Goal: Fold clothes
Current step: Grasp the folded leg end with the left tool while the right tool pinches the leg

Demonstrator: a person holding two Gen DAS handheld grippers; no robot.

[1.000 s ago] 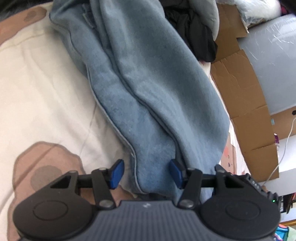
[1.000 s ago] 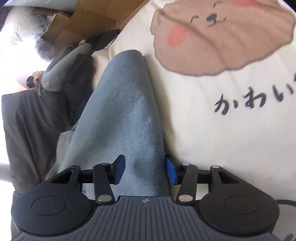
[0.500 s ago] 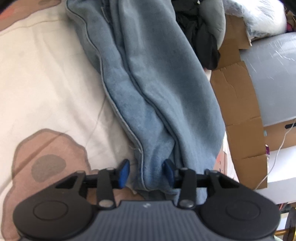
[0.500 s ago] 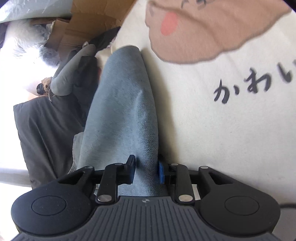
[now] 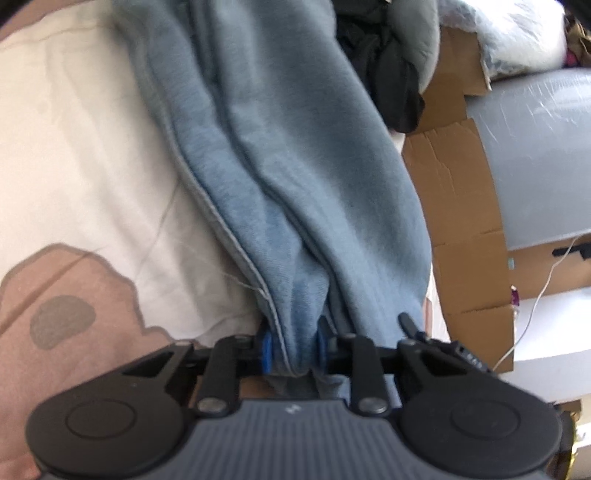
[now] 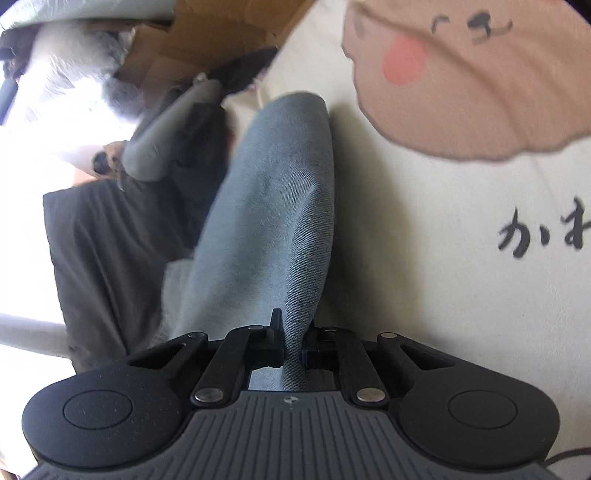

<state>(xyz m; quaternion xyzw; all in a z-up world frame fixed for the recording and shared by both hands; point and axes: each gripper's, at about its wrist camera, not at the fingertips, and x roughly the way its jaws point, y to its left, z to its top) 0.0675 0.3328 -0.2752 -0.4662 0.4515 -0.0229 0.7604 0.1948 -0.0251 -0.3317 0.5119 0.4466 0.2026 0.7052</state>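
Left wrist view: the garment [image 5: 295,166] lies on the bedsheet [image 5: 92,166], running from the near edge to the far edge, with its near end between the fingers of the left gripper [image 5: 293,349]. The sheet extends to the left of the garment; the cardboard boxes [image 5: 465,221] stand to its right; a pile of clothes [image 5: 388,74] lies at its far right end. Right wrist view: the garment [image 6: 280,206] runs away from the right gripper [image 6: 293,347], whose fingers pinch its near end. The bedsheet [image 6: 424,258] lies to the right, the pile of clothes [image 6: 122,236] to the left, and the cardboard boxes [image 6: 221,22] behind.
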